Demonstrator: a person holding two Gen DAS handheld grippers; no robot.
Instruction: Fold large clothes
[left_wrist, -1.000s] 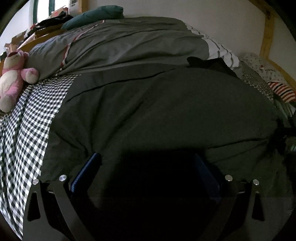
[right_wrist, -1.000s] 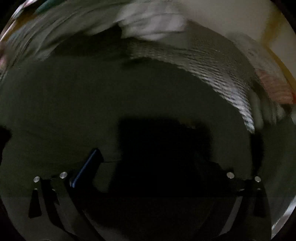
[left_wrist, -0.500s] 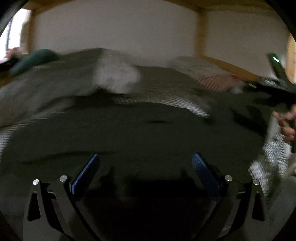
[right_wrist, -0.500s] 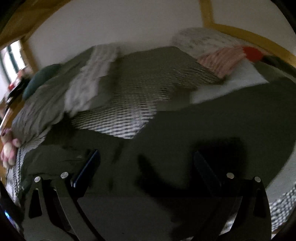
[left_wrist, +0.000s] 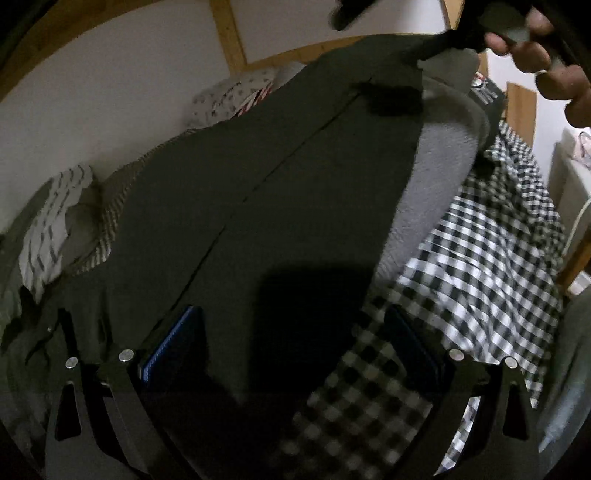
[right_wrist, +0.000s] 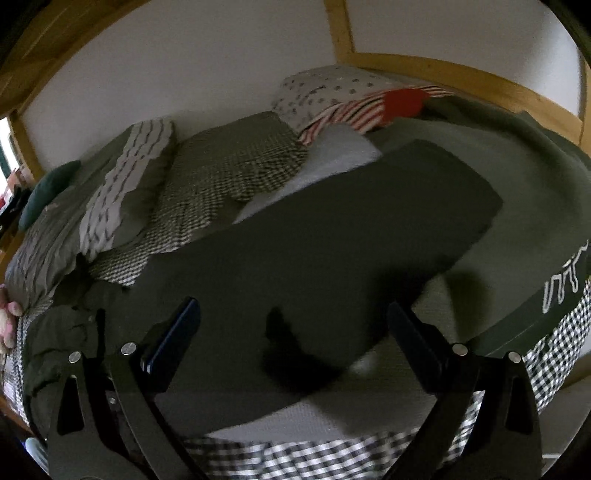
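Note:
A large dark green jacket (left_wrist: 258, 206) with pale grey fleece lining (left_wrist: 432, 173) lies spread on the bed. It also shows in the right wrist view (right_wrist: 314, 266), with one dark panel folded over the lining. My left gripper (left_wrist: 291, 332) is open and empty just above the jacket's near edge. My right gripper (right_wrist: 295, 325) is open and empty over the folded panel. In the left wrist view a hand with the other gripper (left_wrist: 532, 40) is at the jacket's far top edge.
The black-and-white checked bedsheet (left_wrist: 491, 240) covers the bed. A grey striped duvet (right_wrist: 122, 184), a checked blanket (right_wrist: 229, 173), a patterned pillow (right_wrist: 325, 88) and a red-striped cloth (right_wrist: 369, 107) lie by the wall. A wooden bed frame (right_wrist: 443, 70) runs behind.
Both grippers have swung round from close over the jacket to a view along it toward the wall. A panel of the jacket now lies folded over the lining.

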